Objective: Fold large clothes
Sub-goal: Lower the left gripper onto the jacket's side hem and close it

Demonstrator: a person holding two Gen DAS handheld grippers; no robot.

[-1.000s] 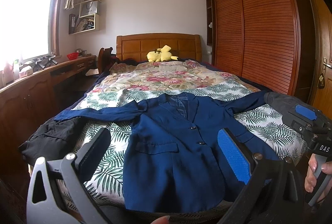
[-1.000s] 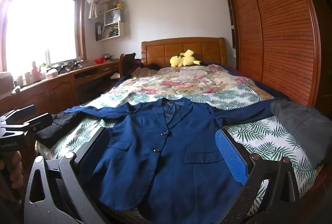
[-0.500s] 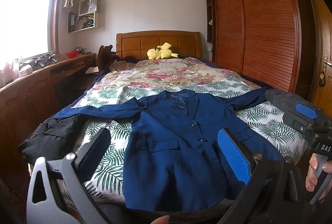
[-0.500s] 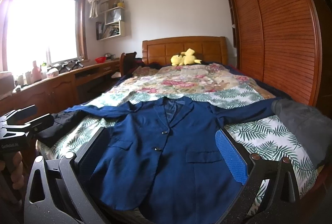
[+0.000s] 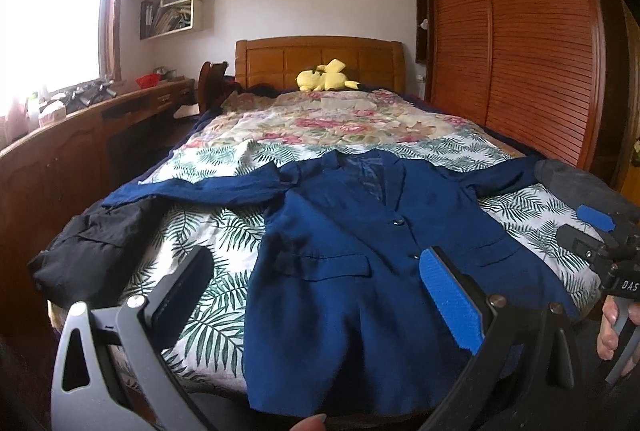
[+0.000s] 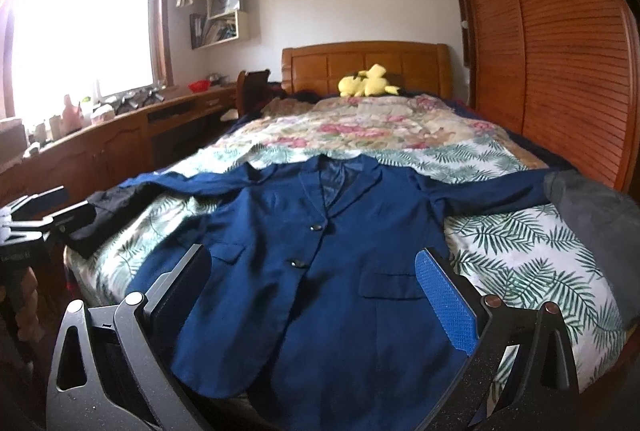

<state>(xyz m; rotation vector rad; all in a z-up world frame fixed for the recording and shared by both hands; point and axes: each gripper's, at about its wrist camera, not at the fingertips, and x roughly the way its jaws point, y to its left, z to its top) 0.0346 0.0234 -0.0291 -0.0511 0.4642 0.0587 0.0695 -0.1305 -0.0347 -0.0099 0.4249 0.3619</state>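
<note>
1. Left wrist view: left gripper jaws spread wide, gripping nothing; the navy blue buttoned suit jacket lies flat on the leaf-print bedspread, at 12 o'clock past the jaws, not touching.
2. Right gripper: jaws released too, jacket front framed between them, sleeves out at 9 and 3 o'clock.

**What we cannot see well**

The blue jacket has its bottom edge hidden behind the left claw. One sleeve end goes under a grey cloth, far right of the right claw. Window glare hides everything outside.
</note>
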